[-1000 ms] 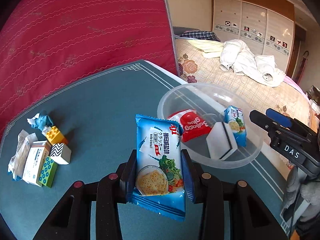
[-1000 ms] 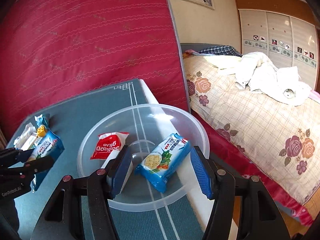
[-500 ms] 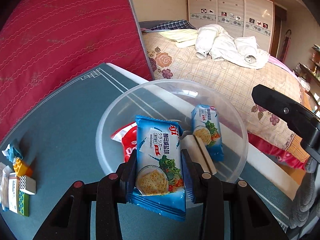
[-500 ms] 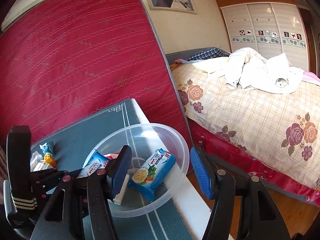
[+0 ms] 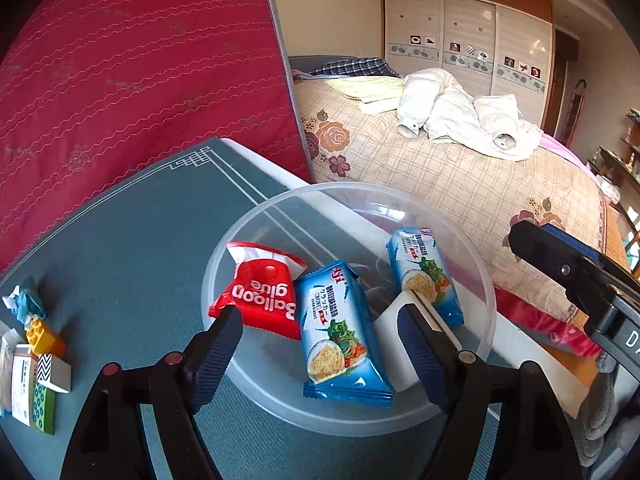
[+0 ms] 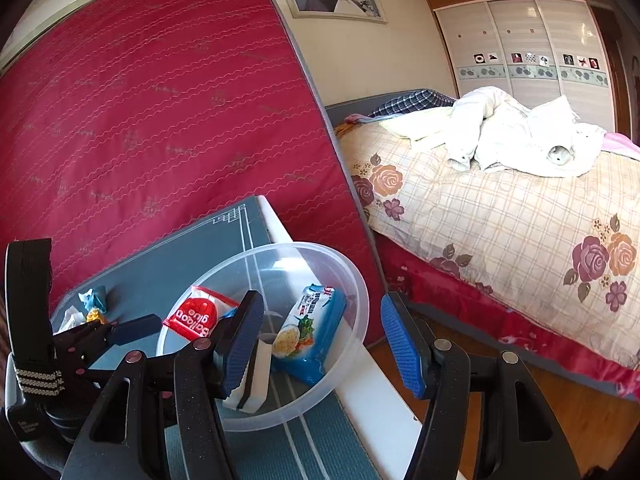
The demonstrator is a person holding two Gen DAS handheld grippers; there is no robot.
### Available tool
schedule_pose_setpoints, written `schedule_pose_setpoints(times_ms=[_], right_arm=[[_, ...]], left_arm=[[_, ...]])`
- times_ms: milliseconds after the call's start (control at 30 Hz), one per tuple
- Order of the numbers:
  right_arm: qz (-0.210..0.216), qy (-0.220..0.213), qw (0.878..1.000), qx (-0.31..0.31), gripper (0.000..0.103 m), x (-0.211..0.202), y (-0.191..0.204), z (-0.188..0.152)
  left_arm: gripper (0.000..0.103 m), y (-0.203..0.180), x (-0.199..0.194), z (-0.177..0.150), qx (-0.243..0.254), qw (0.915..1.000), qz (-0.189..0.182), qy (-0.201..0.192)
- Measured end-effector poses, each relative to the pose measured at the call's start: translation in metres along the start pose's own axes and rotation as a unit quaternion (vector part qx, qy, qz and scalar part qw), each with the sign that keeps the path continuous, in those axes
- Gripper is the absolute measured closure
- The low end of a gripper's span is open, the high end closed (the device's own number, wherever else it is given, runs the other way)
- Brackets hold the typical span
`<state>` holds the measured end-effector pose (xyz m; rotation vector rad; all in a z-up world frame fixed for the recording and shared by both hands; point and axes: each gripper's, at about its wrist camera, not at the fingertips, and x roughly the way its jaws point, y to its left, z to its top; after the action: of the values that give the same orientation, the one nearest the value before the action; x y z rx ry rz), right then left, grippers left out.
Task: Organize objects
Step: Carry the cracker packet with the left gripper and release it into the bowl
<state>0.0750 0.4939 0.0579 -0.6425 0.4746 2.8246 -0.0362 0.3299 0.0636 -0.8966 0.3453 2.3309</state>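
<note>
A clear plastic bowl (image 5: 280,212) stands near the right edge of the teal table (image 5: 140,240). In it lie a red Balloon glue packet (image 5: 260,292), a blue cracker packet (image 5: 340,332), a second blue cracker packet (image 5: 424,272) and a white block with a dark stripe (image 5: 400,320). My left gripper (image 5: 320,344) is open and empty just above the bowl's near rim. My right gripper (image 6: 320,340) is open and empty, held over the bowl's right side (image 6: 356,280) and the table edge. The second cracker packet (image 6: 312,328) also shows in the right wrist view.
Small toy blocks and boxes (image 5: 40,364) and a crumpled blue wrapper (image 5: 24,304) lie at the table's left. A red mattress (image 5: 140,80) leans behind the table. A bed (image 5: 460,168) with white clothes stands to the right, across a strip of wooden floor (image 6: 540,400).
My left gripper has opened and let go of the blue cracker packet, which now lies in the bowl. My right gripper has drawn back and up from the bowl.
</note>
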Motion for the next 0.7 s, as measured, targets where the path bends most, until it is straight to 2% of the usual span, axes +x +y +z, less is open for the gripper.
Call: schedule_pose_setpoints(times_ms=[200,367,467,700], right_arm=[[0.002,0.005,1.0,-0.006,0.04,0.002,0.004,-0.003],[0.003,0.008,1.0,-0.017,0.041,0.0,0.01,-0.007],[0.001,0.009,1.0,-0.019,0.04,-0.001,0.012,-0.008],[0.004,0.015,1.0,-0.025,0.04,-0.001,0.016,-0.012]], left_arm=[[0.014,0.001,-0.005,-0.007,0.004,0.9997,0.021,-0.011],[0.014,-0.003,0.012,-0.013,0.019,0.9983,0.055,0.01],[0.014,0.002,0.019,-0.015,0.007,0.9973,0.069,0.023],[0.01,0.013,0.002,-0.015,-0.018,0.9981,0.059,0.01]])
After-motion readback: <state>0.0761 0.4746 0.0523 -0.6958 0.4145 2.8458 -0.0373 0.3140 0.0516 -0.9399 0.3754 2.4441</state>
